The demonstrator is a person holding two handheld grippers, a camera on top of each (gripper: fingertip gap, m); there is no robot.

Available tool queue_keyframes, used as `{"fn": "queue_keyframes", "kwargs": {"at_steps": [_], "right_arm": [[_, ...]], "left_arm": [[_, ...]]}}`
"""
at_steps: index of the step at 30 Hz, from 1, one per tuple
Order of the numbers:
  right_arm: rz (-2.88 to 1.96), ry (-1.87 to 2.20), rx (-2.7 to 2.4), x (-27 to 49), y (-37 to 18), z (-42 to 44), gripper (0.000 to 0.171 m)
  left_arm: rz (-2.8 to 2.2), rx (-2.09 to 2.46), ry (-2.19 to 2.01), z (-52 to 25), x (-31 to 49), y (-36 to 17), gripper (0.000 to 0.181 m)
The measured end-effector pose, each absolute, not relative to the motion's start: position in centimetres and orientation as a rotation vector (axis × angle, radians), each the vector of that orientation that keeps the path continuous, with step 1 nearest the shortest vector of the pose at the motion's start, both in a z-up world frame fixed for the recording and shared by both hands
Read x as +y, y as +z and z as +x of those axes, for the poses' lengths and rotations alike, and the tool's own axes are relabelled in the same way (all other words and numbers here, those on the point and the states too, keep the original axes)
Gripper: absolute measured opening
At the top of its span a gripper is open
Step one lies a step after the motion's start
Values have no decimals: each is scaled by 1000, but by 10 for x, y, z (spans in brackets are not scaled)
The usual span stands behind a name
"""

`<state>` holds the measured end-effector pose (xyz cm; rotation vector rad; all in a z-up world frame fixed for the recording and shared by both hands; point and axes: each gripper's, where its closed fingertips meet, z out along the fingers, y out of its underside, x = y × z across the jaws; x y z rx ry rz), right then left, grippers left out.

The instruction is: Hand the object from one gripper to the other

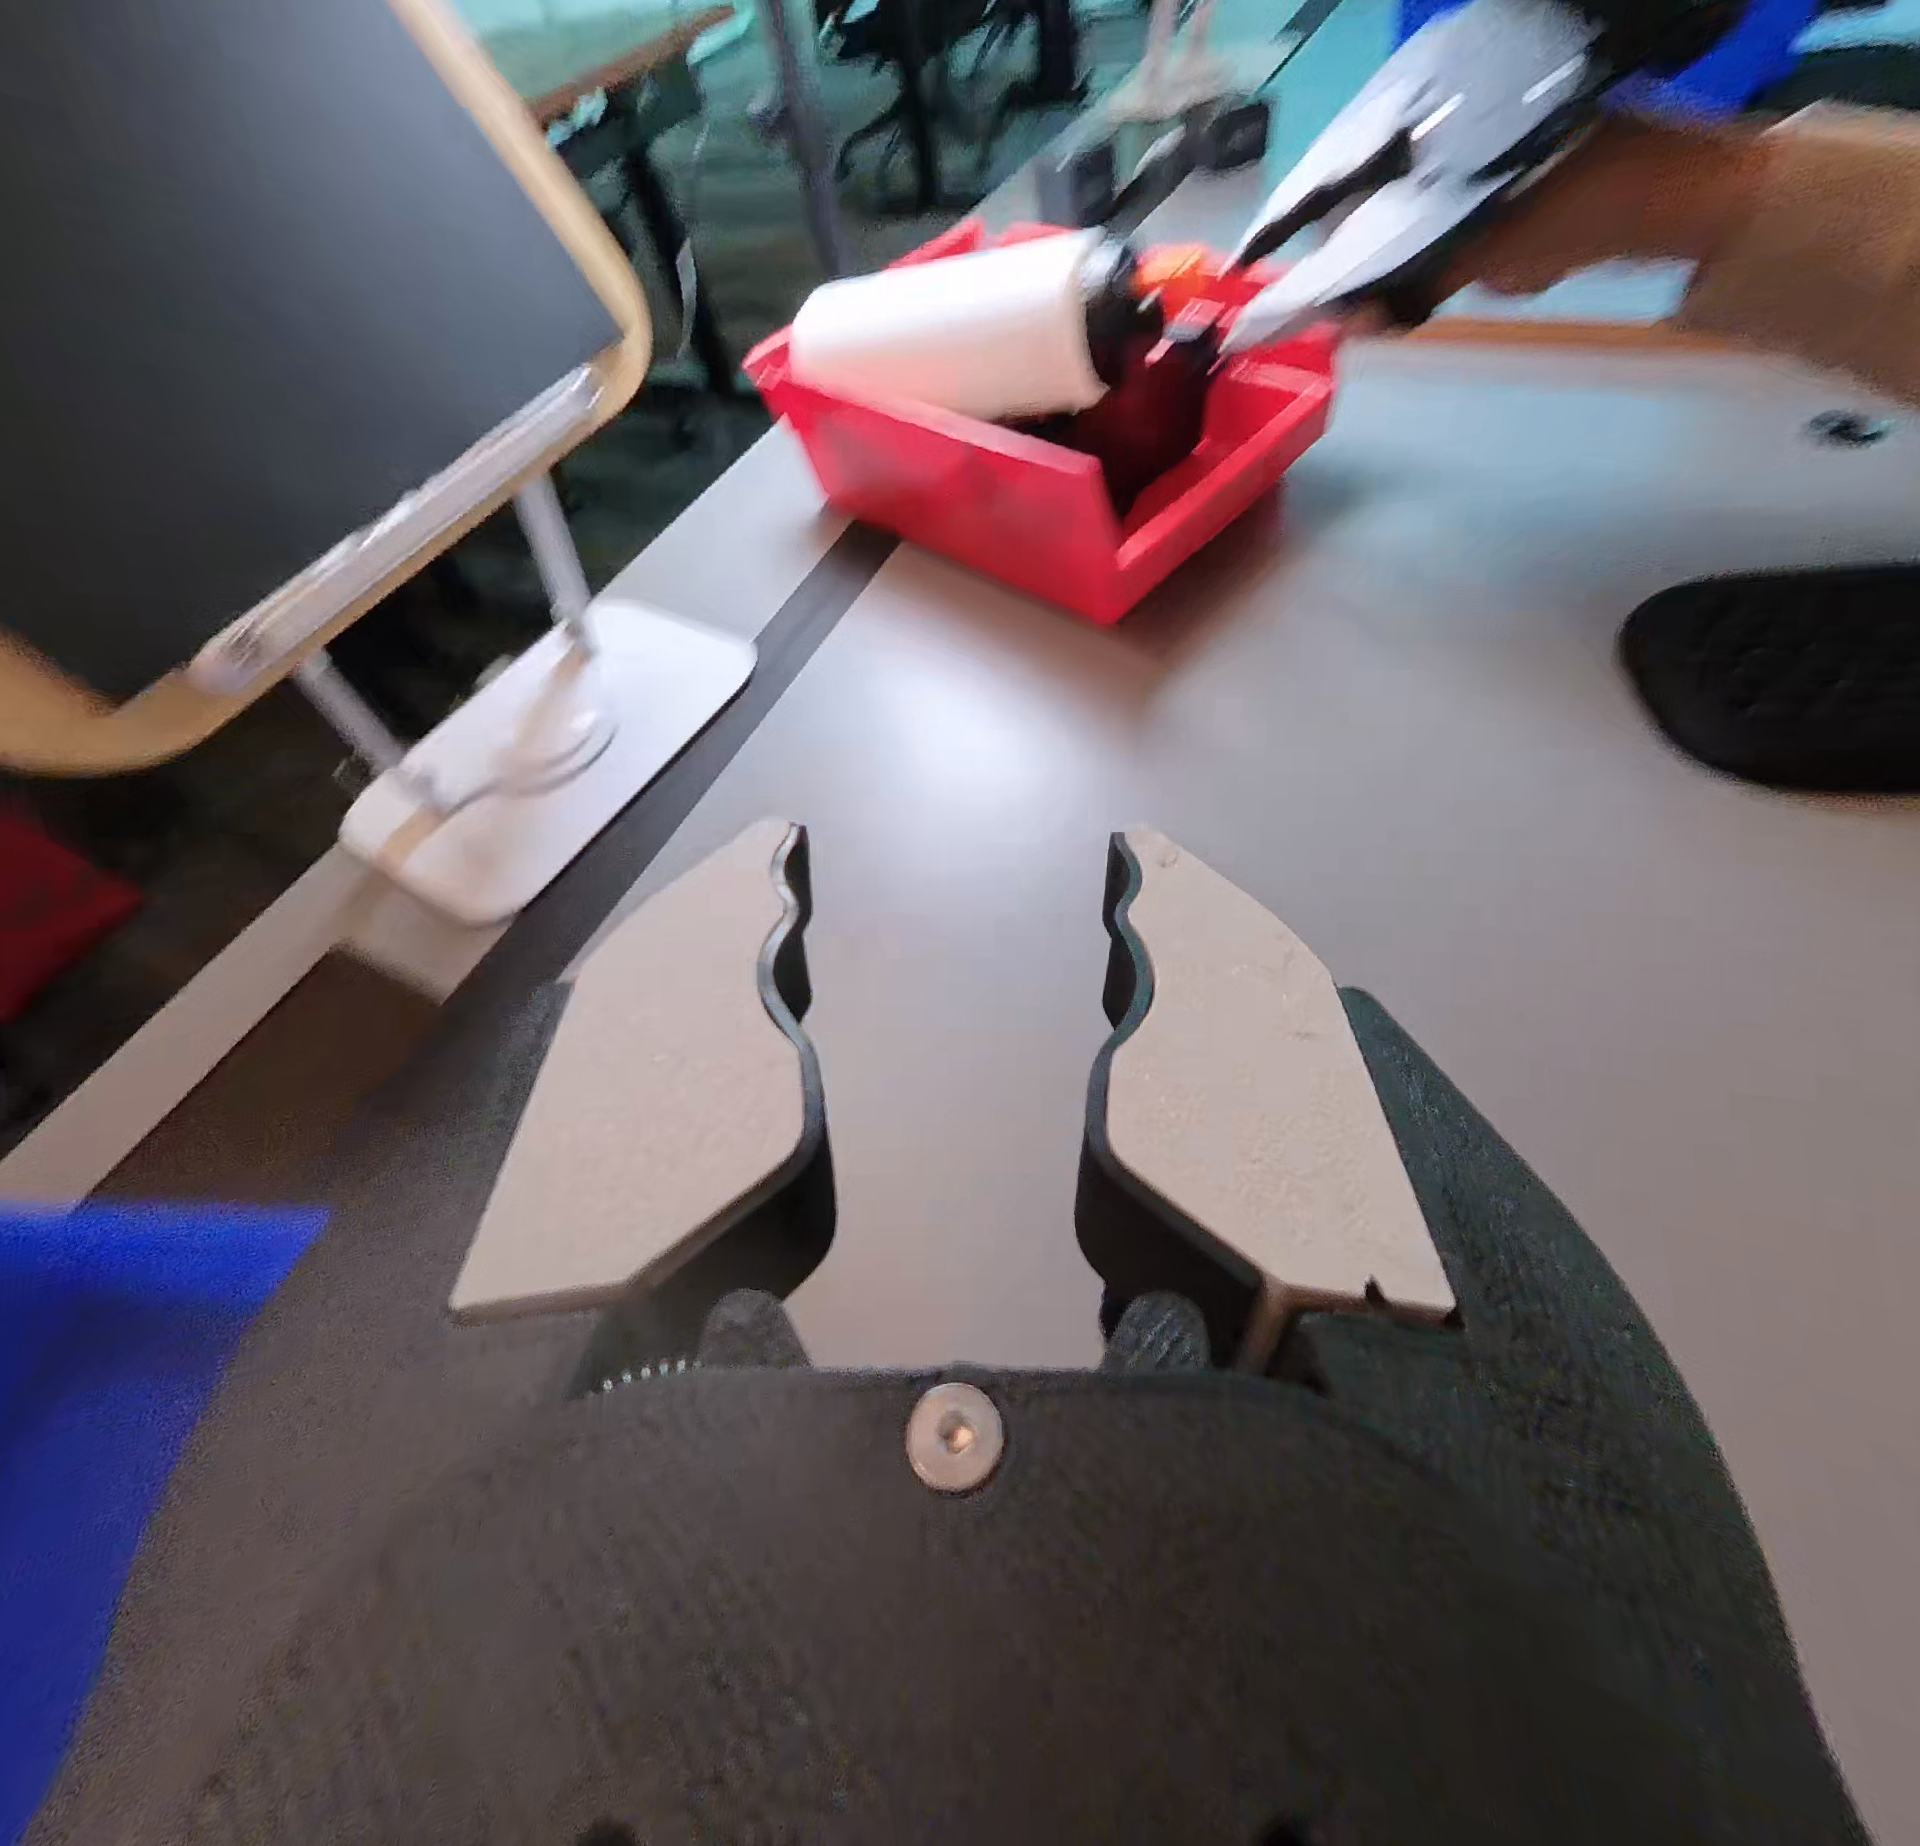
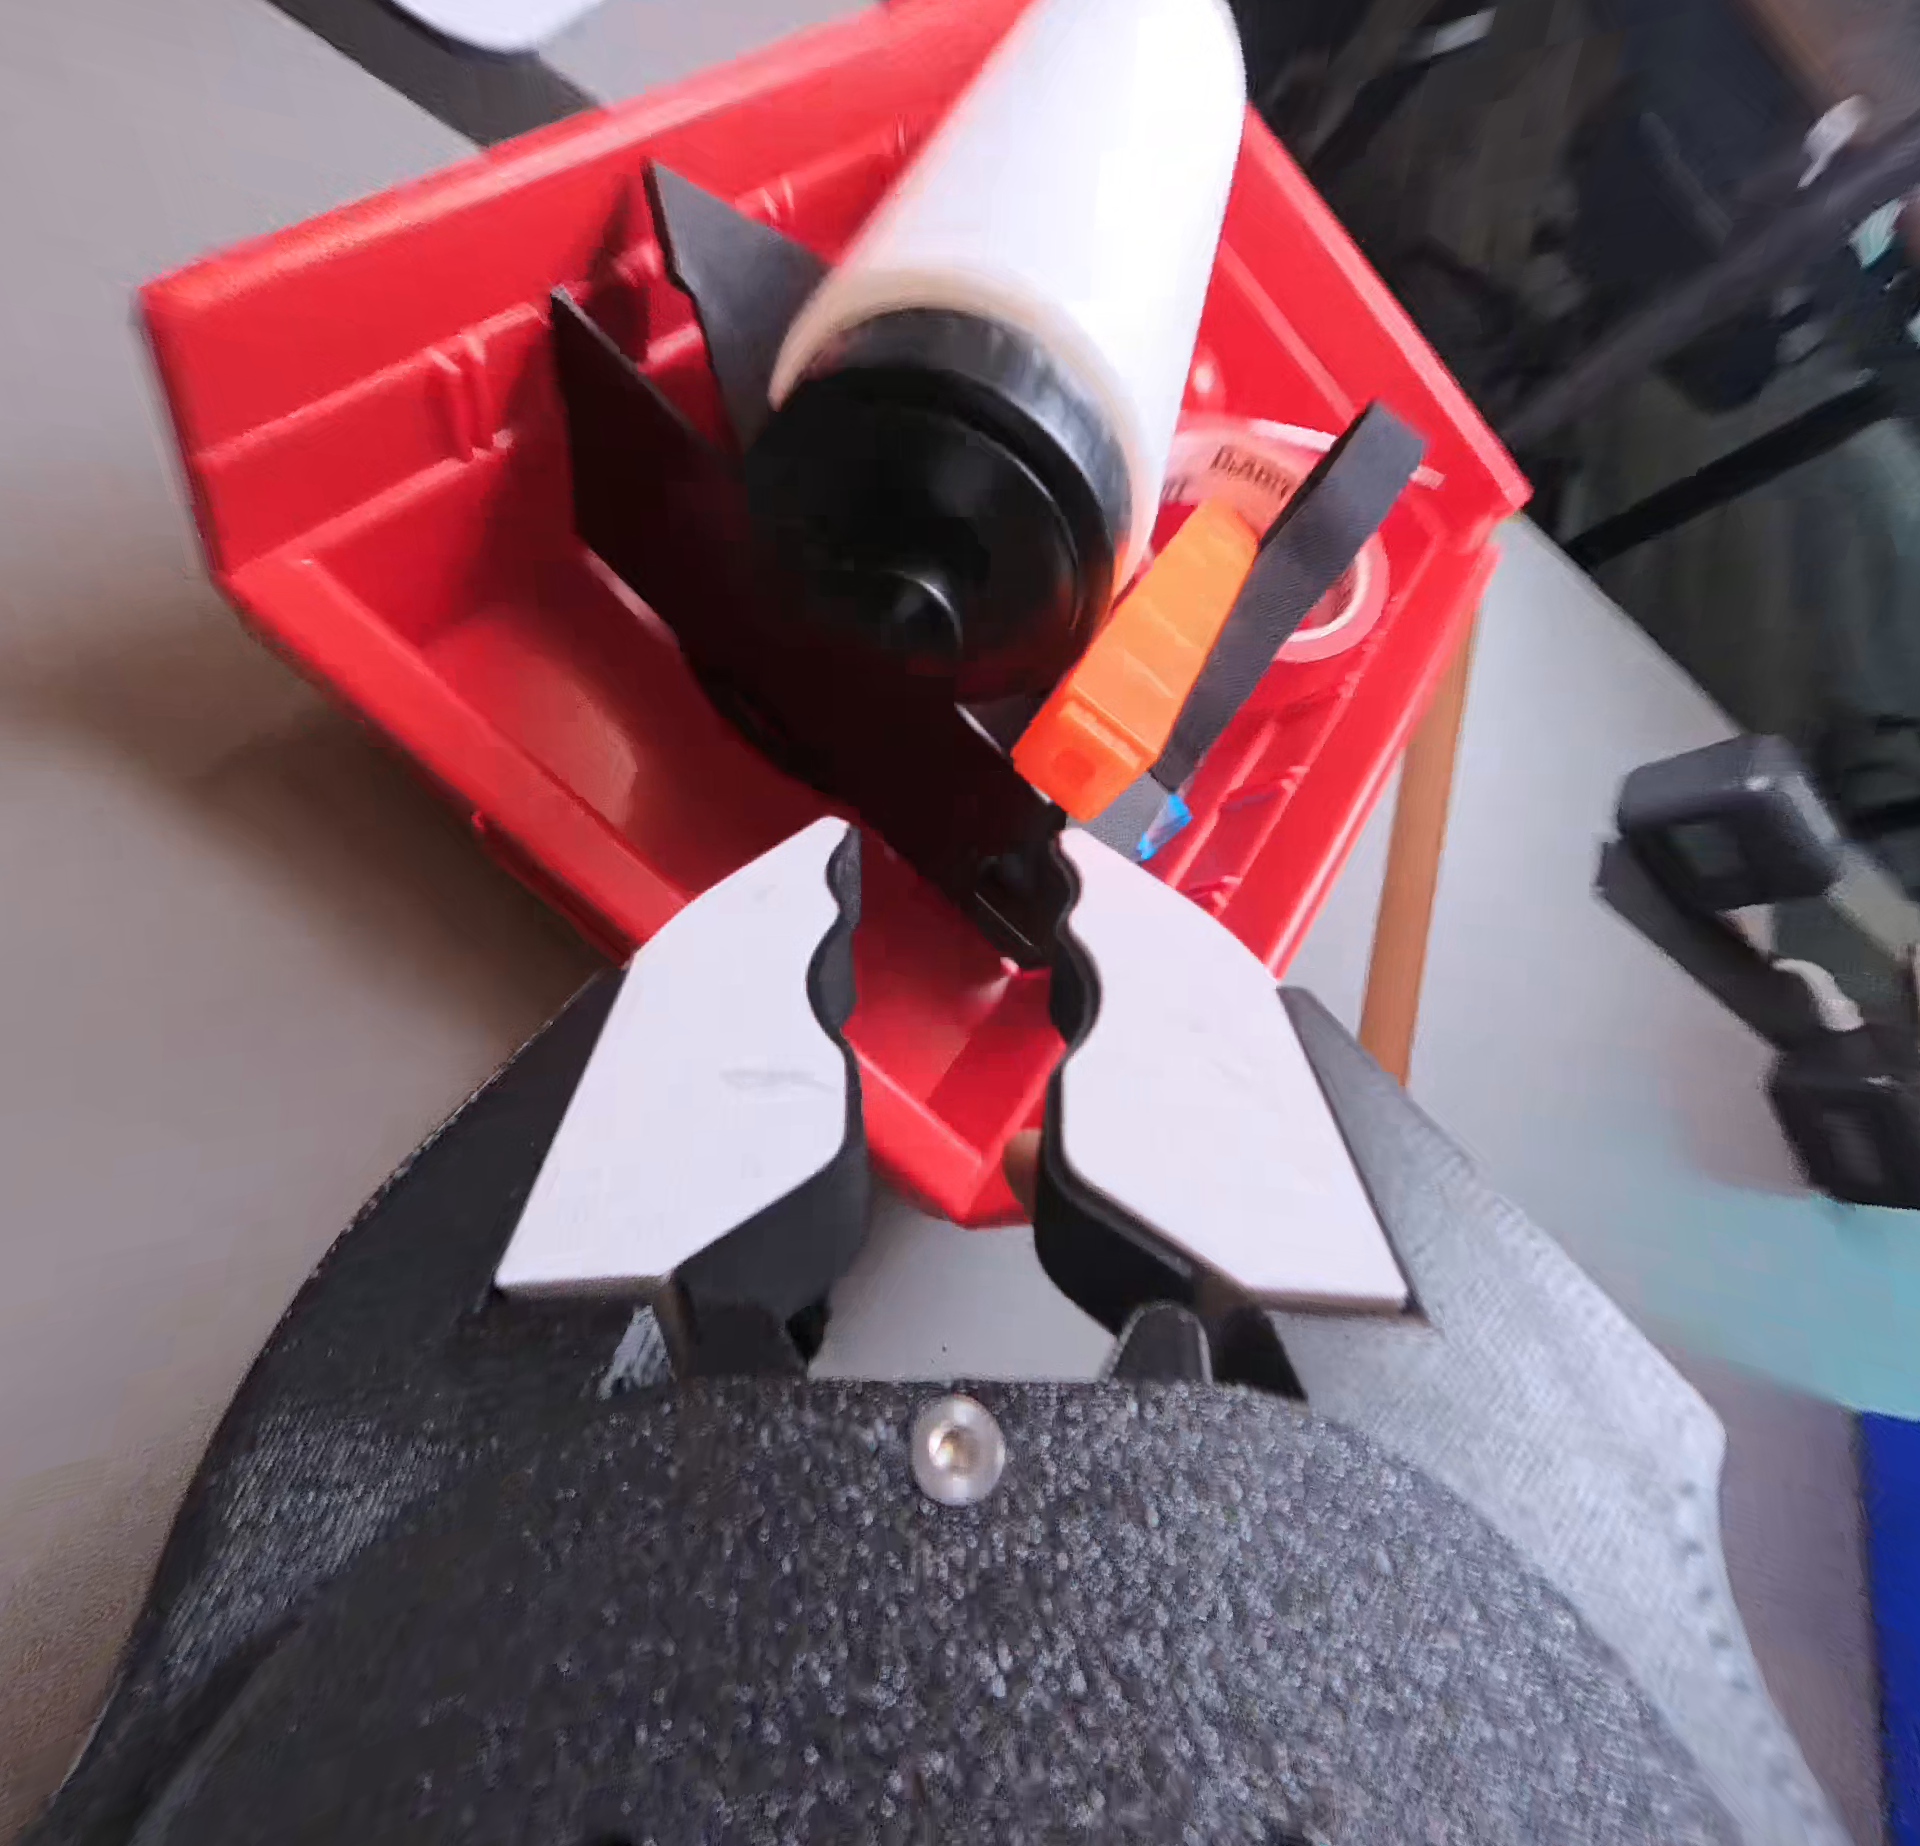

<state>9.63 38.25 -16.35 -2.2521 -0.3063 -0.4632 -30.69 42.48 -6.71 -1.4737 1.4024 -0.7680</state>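
Observation:
A white roll (image 2: 1049, 186) on a black handle (image 2: 862, 736) lies tilted in a red bin (image 2: 343, 425). My right gripper (image 2: 956, 861) is open at the bin's near corner. The handle's end rests against its right finger (image 2: 1143, 965), with a clear gap to the left finger. In the left wrist view the roll (image 1: 945, 326) sticks out of the bin (image 1: 987, 508), with the right gripper (image 1: 1242, 300) at its black end. My left gripper (image 1: 956, 851) is open and empty over the grey table (image 1: 1351, 861), well short of the bin.
The bin also holds an orange block (image 2: 1153, 674), a red tape roll (image 2: 1340, 612) and black strips (image 2: 1309, 570). A dark screen (image 1: 260, 290) on a white stand (image 1: 561, 757) is at the left. A black pad (image 1: 1787, 674) lies at the right. Black gear (image 2: 1725, 840) sits by the table edge. Left tips to right tips: about 45 centimetres.

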Motion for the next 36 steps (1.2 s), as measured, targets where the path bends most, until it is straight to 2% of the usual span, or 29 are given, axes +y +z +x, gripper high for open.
{"fn": "queue_keyframes", "kwargs": {"at_steps": [3,6,9,10,11,12,13,14,19,26,27,29,31,32,36], "right_arm": [[-2132,-377,-466,357,-145,58,36],[-2254,-330,-724,339,-179,32,50],[-2287,-563,-995,361,-212,35,56],[-2296,-642,-1061,374,-221,38,59],[-2322,-660,-1117,386,-232,39,60],[-2353,-626,-1161,396,-243,37,55],[-2357,-584,-1226,404,-254,32,37],[-2322,-581,-1297,409,-261,27,30],[-2216,-789,-1384,401,-256,3,29],[-1989,-585,-1511,319,-249,-115,33],[-1928,-545,-1501,305,-241,-137,36],[-1837,-273,-1408,265,-215,-190,36],[-1763,-63,-1271,227,-182,-217,37],[-1746,3,-1185,212,-168,-217,35],[-1823,30,-677,183,-149,-150,33]], "left_arm": [[-1675,1428,-559,-368,459,-101,61],[-1916,1547,-238,-431,494,-168,72],[-1980,1784,216,-470,523,-235,78],[-1975,1842,335,-475,532,-251,68],[-1916,1838,431,-471,546,-256,49],[-1844,1813,490,-463,558,-254,39],[-1817,1812,513,-455,562,-253,39],[-1806,1814,522,-446,562,-252,35],[-1656,1910,311,-367,513,-251,36],[-1279,2094,53,-246,424,-248,35],[-1252,2066,51,-234,422,-246,43],[-1263,1977,73,-223,425,-239,56],[-1265,1890,71,-228,425,-229,56],[-1255,1827,43,-232,423,-220,50],[-1390,1648,-296,-258,384,-192,49]]}}
